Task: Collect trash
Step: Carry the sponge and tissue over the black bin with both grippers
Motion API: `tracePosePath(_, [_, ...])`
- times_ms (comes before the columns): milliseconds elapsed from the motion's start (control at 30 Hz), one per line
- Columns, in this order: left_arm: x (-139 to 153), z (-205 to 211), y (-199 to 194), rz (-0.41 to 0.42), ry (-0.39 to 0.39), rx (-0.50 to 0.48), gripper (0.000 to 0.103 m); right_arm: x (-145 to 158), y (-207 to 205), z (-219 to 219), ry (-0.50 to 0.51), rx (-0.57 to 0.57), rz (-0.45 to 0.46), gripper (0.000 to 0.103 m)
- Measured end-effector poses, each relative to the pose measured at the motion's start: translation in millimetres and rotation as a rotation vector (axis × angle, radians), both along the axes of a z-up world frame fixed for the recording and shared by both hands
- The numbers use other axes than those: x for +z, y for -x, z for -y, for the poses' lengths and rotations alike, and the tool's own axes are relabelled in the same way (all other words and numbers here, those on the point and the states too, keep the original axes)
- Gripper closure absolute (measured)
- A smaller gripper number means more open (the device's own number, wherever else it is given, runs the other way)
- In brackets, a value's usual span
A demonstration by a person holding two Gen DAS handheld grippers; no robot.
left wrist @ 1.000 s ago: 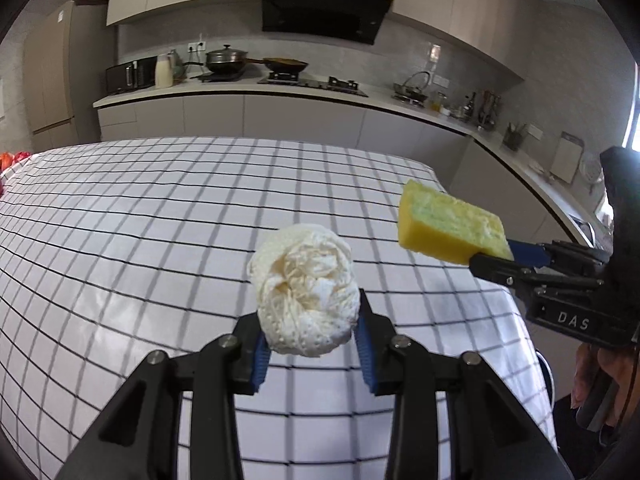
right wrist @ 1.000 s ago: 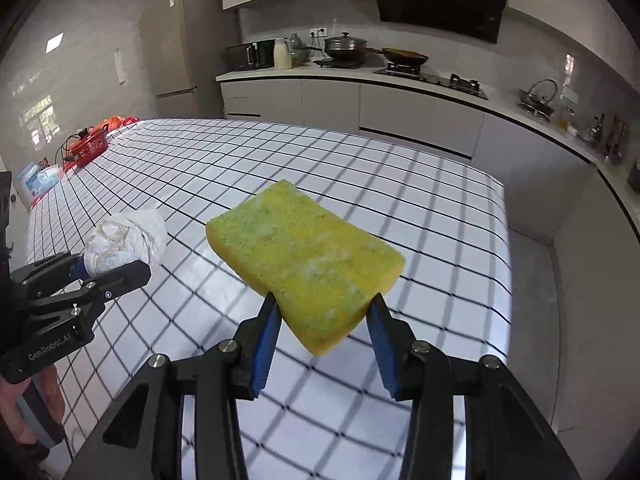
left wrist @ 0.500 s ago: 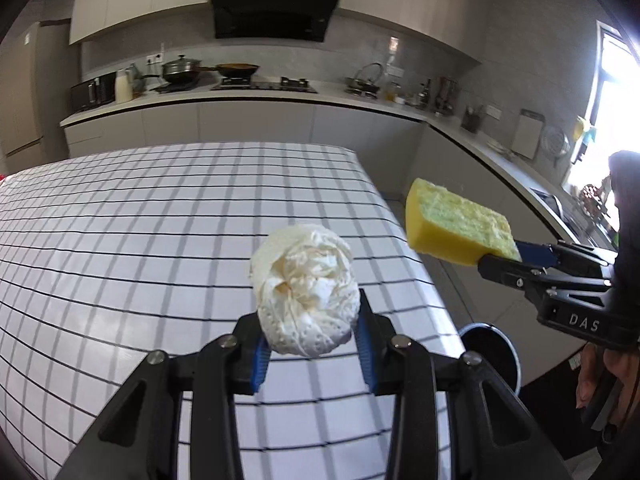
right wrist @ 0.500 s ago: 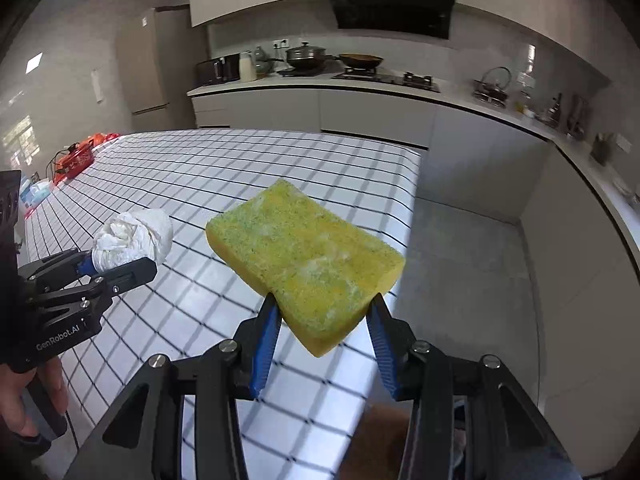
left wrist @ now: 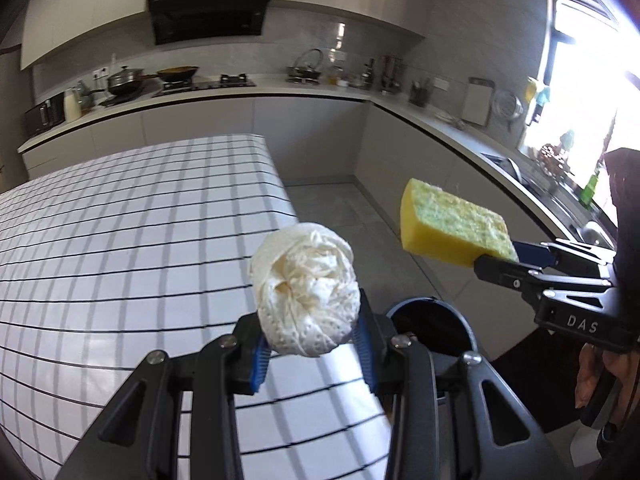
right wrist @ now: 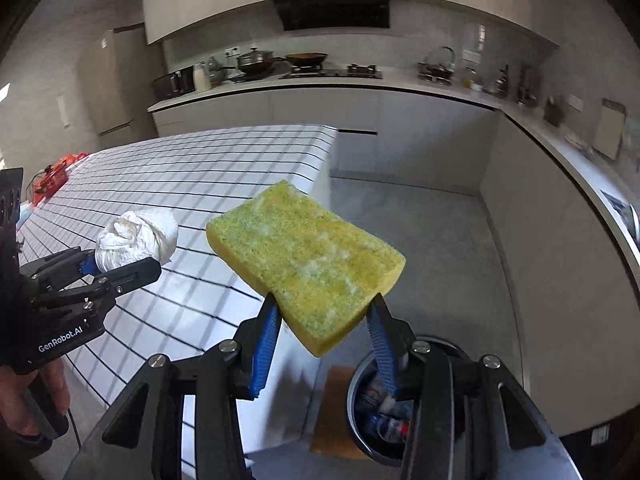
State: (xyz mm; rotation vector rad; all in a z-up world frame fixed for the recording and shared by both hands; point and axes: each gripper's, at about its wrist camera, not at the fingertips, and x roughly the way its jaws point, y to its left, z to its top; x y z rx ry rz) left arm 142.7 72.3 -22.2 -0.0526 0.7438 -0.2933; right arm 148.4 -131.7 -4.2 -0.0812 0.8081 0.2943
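Note:
My left gripper (left wrist: 310,340) is shut on a crumpled white paper wad (left wrist: 306,292) and holds it over the corner of the checked table (left wrist: 120,240). The wad also shows in the right wrist view (right wrist: 138,240), held by the left gripper (right wrist: 120,268). My right gripper (right wrist: 324,332) is shut on a yellow sponge with a green top (right wrist: 304,260), held in the air past the table edge. The sponge (left wrist: 452,228) and right gripper (left wrist: 496,256) show at the right of the left wrist view. A round bin (right wrist: 368,404) with trash inside stands on the floor below; its dark rim (left wrist: 432,312) shows behind my left fingers.
A brown mat (right wrist: 336,408) lies on the floor beside the bin. Grey kitchen cabinets and counter (right wrist: 400,120) run along the back and right walls. The grey floor (right wrist: 420,248) lies between table and cabinets. Red items (right wrist: 52,180) sit at the table's far left.
Both grippers have swung right, off the table toward its corner. The floor and the bin have come into view below them. Both still hold their objects.

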Motion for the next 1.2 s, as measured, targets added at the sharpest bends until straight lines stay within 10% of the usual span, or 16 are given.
tracePosePath(733, [-45,144,24,-0.088,-0.009,-0.119,0.065,-53,61,168,0.048,-0.121,-0.091,0.057])
tracePosePath(1200, [-101,182,17,-0.192,-0.041,-0.109,0.065,-121,45,192,0.052,-0.080,-0.206,0.057])
